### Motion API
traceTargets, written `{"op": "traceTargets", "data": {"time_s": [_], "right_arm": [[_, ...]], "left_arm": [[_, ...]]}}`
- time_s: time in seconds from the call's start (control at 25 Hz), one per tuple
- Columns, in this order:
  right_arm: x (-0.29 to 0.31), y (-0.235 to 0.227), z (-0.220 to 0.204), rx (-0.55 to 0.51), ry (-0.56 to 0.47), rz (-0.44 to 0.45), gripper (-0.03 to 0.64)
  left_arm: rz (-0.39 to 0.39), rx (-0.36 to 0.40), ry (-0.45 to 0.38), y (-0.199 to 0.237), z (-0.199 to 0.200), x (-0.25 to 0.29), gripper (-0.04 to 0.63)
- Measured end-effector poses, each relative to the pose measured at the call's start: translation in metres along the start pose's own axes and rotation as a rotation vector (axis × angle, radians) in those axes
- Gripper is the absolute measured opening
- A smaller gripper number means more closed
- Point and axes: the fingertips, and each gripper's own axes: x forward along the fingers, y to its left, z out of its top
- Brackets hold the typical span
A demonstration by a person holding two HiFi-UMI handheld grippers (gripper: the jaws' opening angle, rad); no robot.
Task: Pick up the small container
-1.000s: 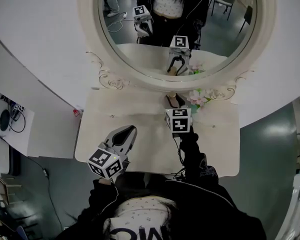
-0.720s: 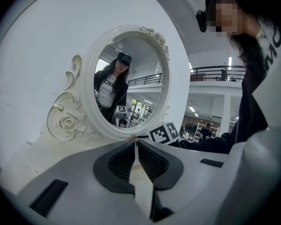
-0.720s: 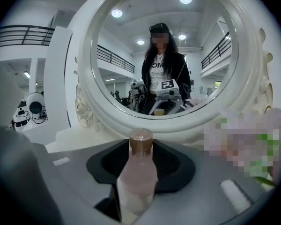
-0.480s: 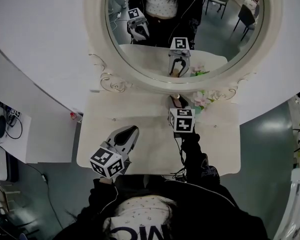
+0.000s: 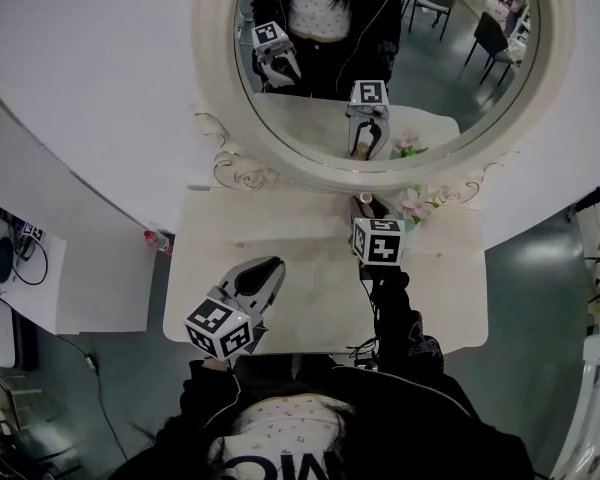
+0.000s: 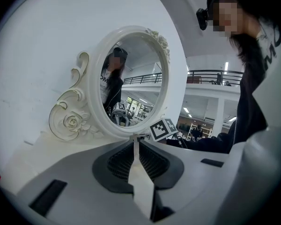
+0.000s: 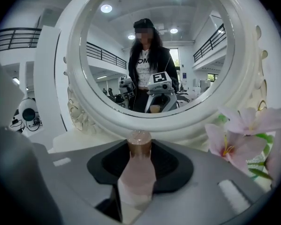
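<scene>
Right gripper view: pale pink, copper-capped small container (image 7: 138, 168).

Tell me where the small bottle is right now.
In the right gripper view the small bottle stands between the closing fingers of the right gripper, at the table's back edge below the mirror, left of the pink flowers.

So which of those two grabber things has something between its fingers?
The right gripper: a small pinkish bottle stands between its closing fingers. The left gripper has its fingers shut together with nothing between them.
</scene>
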Motion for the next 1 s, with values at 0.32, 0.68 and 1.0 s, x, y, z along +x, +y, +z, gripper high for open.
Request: {"op": "traceTargets", "data": {"time_s": [0.32,0.68,1.0], "right_arm": [[-0.021,0.029,0.013,0.003,-0.003,0.073,0.150],[-0.071,0.081,0.052,-0.047,-0.064,0.167,0.150],[-0.119,0.136,0.078,-0.066,-0.117,0.252,0.150]], "left_arm": [[-0.071,0.005,0.047,0.000,-0.009,0.001,0.037],[-0.180,0.006,0.087,-0.003,-0.016,0.012,0.052],[-0.246,-0.050,0.120,0.000,-0.027,0.015,0.114]]}}
